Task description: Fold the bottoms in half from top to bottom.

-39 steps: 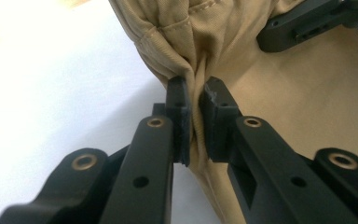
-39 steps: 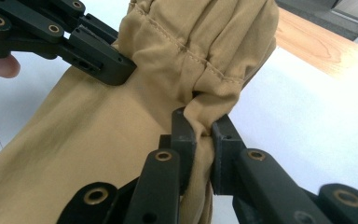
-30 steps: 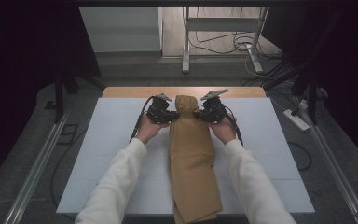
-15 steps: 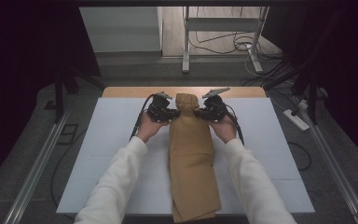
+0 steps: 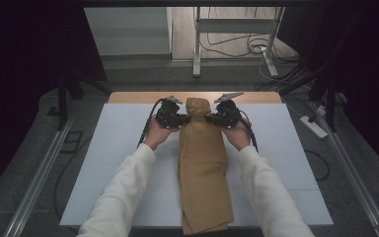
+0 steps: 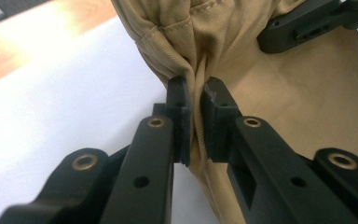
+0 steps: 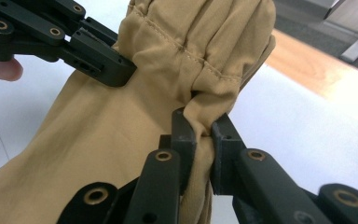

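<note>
A tan folded garment [image 5: 202, 168] lies lengthwise down the middle of the white table, its gathered elastic waistband [image 5: 198, 105] at the far end. My left gripper [image 5: 180, 118] is shut on the garment's left edge just below the waistband; in the left gripper view the pads pinch a fold of tan cloth [image 6: 196, 100]. My right gripper [image 5: 212, 119] is shut on the opposite edge, and in the right gripper view its pads clamp a bunch of cloth [image 7: 204, 122] under the stitched band. Each gripper view also shows the other gripper's jaws, the right gripper [image 6: 303, 28] and the left gripper [image 7: 95, 58], on the garment.
The white sheet [image 5: 103, 163] covers a wooden table [image 5: 138, 97] whose far edge shows. Metal rails [image 5: 39, 173] run along both sides. Cables and a power strip [image 5: 314, 126] lie on the floor at the right, a stand [image 5: 196, 39] behind the table.
</note>
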The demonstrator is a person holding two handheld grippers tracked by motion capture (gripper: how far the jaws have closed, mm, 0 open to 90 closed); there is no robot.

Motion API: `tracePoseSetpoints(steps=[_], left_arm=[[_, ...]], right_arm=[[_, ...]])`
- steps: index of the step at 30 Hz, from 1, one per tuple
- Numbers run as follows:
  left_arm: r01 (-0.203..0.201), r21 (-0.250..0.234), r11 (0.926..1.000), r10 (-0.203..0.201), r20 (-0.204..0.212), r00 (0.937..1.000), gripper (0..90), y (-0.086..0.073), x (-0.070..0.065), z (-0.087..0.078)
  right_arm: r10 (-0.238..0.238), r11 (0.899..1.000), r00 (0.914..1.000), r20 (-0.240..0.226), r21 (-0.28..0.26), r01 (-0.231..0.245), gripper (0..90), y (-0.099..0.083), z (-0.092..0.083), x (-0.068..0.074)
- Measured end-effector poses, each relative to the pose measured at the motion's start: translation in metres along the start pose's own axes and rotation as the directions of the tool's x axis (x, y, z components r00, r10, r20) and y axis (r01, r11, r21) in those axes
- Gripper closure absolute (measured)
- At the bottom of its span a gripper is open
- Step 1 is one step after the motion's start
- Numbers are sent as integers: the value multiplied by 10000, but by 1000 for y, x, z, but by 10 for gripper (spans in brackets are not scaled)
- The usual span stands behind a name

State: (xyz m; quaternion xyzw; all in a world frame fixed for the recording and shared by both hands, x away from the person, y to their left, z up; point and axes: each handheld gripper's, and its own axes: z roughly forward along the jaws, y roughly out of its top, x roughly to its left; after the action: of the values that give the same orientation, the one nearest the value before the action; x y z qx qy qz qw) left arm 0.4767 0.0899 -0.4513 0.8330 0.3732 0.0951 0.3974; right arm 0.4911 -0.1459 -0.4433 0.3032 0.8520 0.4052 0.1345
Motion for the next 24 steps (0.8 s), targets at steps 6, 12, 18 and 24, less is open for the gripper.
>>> tracePoseSetpoints(steps=[6,12,18,24], left_arm=[[-123,-406,9991,118,-146,9998,818,12,-2,-13],[-132,-256,9996,130,-82,9999,819,8,-1,-9],[-291,-416,9987,281,-226,9993,822,19,4,-14],[-648,-867,9941,598,-582,9965,822,34,1,-28]], right_arm=[[-149,9988,9996,234,-453,159,823,16,-14,0],[-102,9995,9998,168,-303,107,822,12,-11,0],[-341,9981,9988,363,-497,358,823,17,-10,-2],[-718,9898,9945,758,-1177,804,823,34,-21,-4]])
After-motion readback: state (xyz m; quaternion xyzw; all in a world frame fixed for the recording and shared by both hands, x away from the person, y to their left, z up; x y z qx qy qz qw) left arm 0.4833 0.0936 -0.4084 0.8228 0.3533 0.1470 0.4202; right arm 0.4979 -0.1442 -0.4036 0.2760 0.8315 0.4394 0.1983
